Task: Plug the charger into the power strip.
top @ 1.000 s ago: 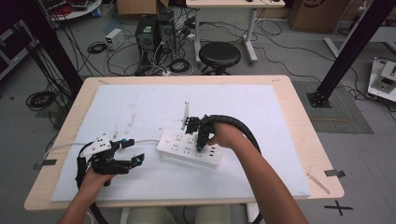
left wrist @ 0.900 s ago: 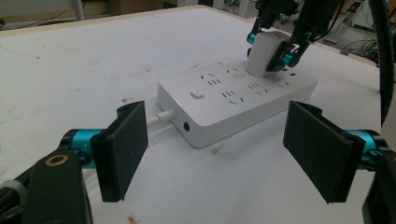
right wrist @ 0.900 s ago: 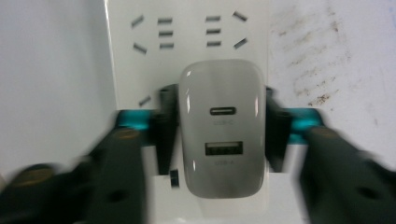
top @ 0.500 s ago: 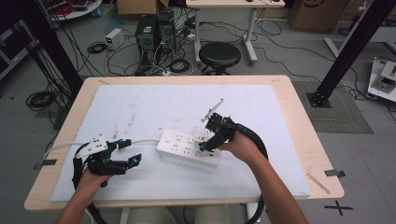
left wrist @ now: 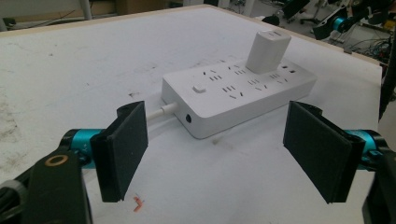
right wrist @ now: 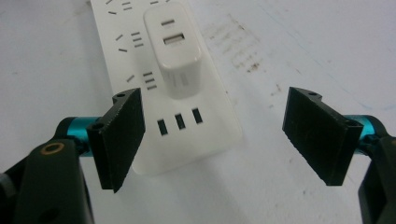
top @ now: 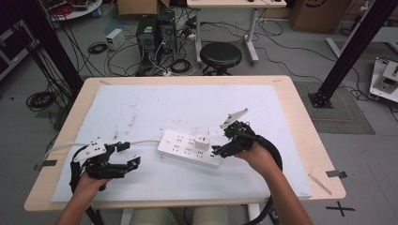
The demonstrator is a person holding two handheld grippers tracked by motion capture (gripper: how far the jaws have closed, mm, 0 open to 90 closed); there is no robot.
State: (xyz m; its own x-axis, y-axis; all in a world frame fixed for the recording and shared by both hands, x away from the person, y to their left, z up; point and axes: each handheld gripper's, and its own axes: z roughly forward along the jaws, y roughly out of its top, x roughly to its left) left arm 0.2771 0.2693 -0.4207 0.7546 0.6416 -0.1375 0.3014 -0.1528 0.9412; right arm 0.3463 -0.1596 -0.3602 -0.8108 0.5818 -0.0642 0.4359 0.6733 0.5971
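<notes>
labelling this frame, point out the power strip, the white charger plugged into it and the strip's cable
power strip (top: pixel 180 149): high view, top face
white charger (right wrist: pixel 173 45): right gripper view, top face
cable (left wrist: pixel 160 112): left gripper view, where it enters the strip

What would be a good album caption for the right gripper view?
Open right gripper poised over a white plastic power strip with a white cube-shaped USB charger plugged in.

My left claw (left wrist: pixel 215 154) stands wide open, holding nothing. Ahead of it I see a white power strip (left wrist: pixel 238 95) lying on the counter (left wrist: pixel 70 70), clear of both jaws. A white charger (left wrist: pixel 267 50) stands plugged into its far end, and its cord (left wrist: pixel 161 112) leaves the near end.
</notes>
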